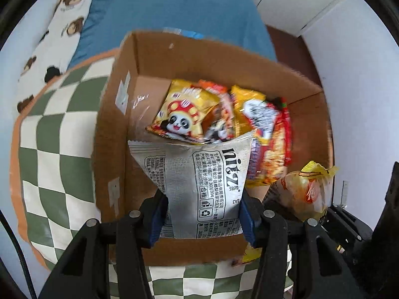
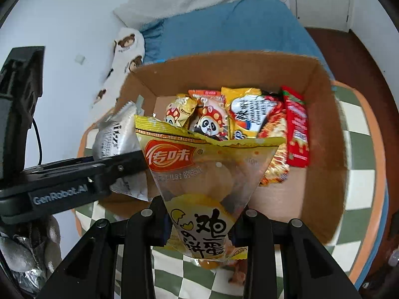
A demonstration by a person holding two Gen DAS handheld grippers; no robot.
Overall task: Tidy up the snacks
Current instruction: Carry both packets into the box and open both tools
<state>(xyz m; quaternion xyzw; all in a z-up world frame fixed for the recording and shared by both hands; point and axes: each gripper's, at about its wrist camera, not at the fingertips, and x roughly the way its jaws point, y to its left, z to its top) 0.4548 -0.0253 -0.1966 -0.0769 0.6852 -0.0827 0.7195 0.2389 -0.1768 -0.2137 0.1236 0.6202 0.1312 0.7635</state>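
Note:
My left gripper point(image 1: 203, 214) is shut on a grey-white snack packet point(image 1: 197, 177) and holds it over the near edge of an open cardboard box point(image 1: 112, 129). My right gripper point(image 2: 203, 224) is shut on a yellow clear-windowed snack bag point(image 2: 207, 174), held over the box's near edge point(image 2: 321, 174). That bag also shows at the right of the left wrist view point(image 1: 304, 191). The left gripper and grey packet point(image 2: 114, 139) show at the left of the right wrist view. Inside the box lie panda-print packets point(image 1: 184, 114), a yellow packet point(image 2: 244, 112) and red noodle packs point(image 2: 296, 129).
The box stands on a green and white checkered cushion point(image 1: 57, 149) with an orange rim. Behind it lie a blue bed sheet point(image 1: 174, 12) and a bear-print pillow point(image 1: 57, 37). White walls are on both sides; dark wood floor point(image 2: 349, 49) is at the right.

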